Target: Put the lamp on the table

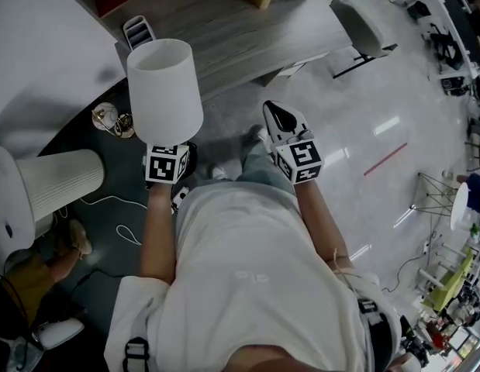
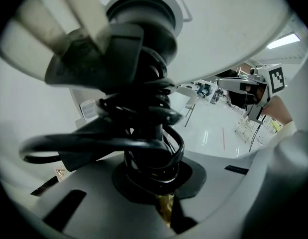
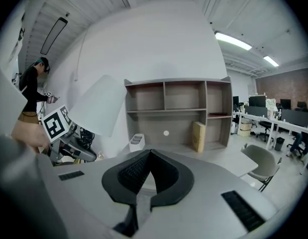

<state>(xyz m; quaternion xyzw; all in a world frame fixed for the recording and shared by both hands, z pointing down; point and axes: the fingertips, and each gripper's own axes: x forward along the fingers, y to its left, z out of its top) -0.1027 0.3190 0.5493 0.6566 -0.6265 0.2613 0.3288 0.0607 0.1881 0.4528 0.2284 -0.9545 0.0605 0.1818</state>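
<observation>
Carrying is the step going on now. The left gripper [image 1: 171, 160] is squeezing the lamp [image 1: 164, 91] low down on its thin stem, right where the black cord [image 2: 144, 113] is wound round and round. Its jaws are pressing in on that stem, nearly all the way together. The white shade is standing just above this gripper, leaning a little away from the person. The lamp is hanging in the air over the floor and is not resting on anything yet. The right gripper [image 1: 281, 119] is waiting just to the right of the left one. It is holding nothing, and its two black pads are touching at the tips. The wooden table [image 1: 247, 29] is lying ahead of both grippers, past the lamp, with shelves [image 3: 178, 108] standing at its far side. A chair [image 1: 364, 25] is sitting ahead and off to the right of the right gripper. I am thinking the job is about half done: the lamp is picked up but not put down. The next move is calling for the left gripper to go forward until the lamp is over the table top. Then it is needing to go down slowly until the lamp's foot is sitting flat, and only then let go. The shade is big and high up, so keeping the lamp straight is looking important.
</observation>
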